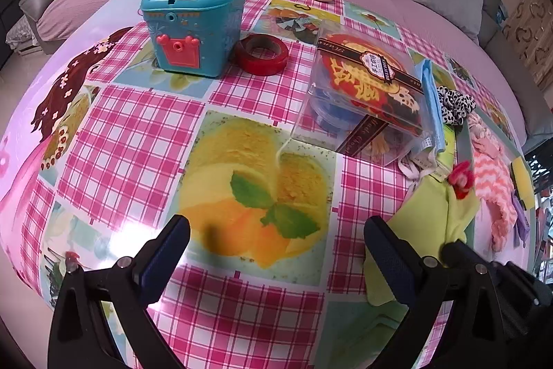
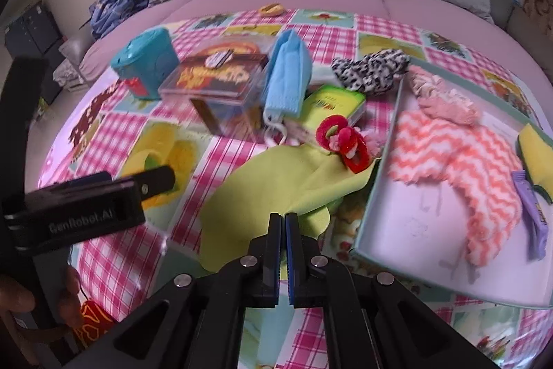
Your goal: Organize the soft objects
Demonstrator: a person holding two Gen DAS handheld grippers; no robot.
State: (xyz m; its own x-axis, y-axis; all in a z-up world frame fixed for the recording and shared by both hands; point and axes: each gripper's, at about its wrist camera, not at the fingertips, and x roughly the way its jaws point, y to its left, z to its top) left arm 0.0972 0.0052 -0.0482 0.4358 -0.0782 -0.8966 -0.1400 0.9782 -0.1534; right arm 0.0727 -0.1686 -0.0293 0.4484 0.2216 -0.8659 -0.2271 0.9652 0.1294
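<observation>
A yellow-green cloth (image 2: 273, 185) lies crumpled on the checked tablecloth. My right gripper (image 2: 284, 217) is shut on its near edge, and a fold runs up from the pads toward a red hair tie (image 2: 345, 140). A pale teal tray (image 2: 376, 196) on the right holds a pink-and-white zigzag knit (image 2: 459, 168) and a fluffy pink piece (image 2: 446, 102). Behind lie a blue face mask (image 2: 287, 75) and a leopard-print scrunchie (image 2: 369, 68). My left gripper (image 1: 276, 239) hovers open over the table with nothing between its fingers. Its right finger overlaps the cloth (image 1: 435, 206).
A clear plastic box (image 1: 363, 92), a teal toy box (image 1: 193, 23) and a red tape roll (image 1: 261, 54) stand toward the back. A green box (image 2: 331, 106) lies by the mask. The tray also holds a yellow sponge (image 2: 539, 151) and a purple clip (image 2: 532, 213). A sofa rings the table.
</observation>
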